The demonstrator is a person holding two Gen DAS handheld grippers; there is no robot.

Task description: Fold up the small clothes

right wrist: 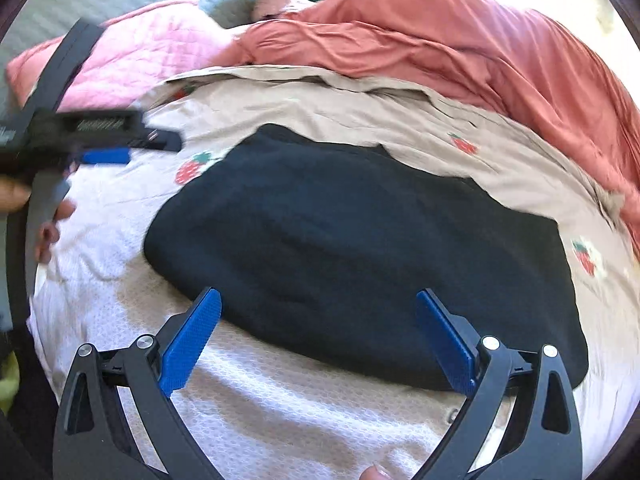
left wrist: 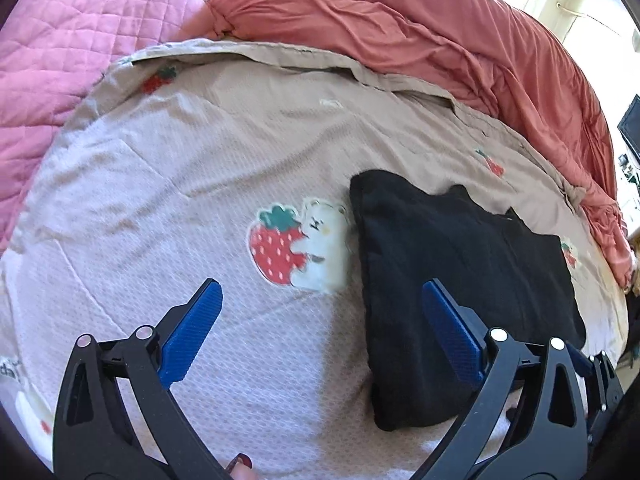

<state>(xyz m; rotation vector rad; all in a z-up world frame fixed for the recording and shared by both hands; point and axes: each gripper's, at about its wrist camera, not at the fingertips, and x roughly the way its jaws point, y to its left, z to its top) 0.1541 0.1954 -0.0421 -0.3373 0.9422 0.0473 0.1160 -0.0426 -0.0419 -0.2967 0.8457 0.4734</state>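
Note:
A black garment [left wrist: 460, 280] lies folded flat on the bed's beige strawberry-print sheet [left wrist: 200, 160]. My left gripper [left wrist: 322, 286] hovers over the garment's left edge, open wide, nothing between its blue pads [left wrist: 192, 328]; its right finger overlaps the black cloth. In the right wrist view the black garment [right wrist: 360, 240] fills the middle. My right gripper [right wrist: 320, 296] is open above its near edge and holds nothing. The left gripper [right wrist: 104, 156] shows at the far left, held by a hand [right wrist: 48, 220].
A rust-orange duvet [left wrist: 440, 32] is bunched along the far and right side of the bed. A pink quilted blanket [left wrist: 72, 60] lies at the left. A bear-with-strawberry patch [left wrist: 300, 248] marks the sheet beside the garment. Dark furniture [left wrist: 630, 128] stands at the right edge.

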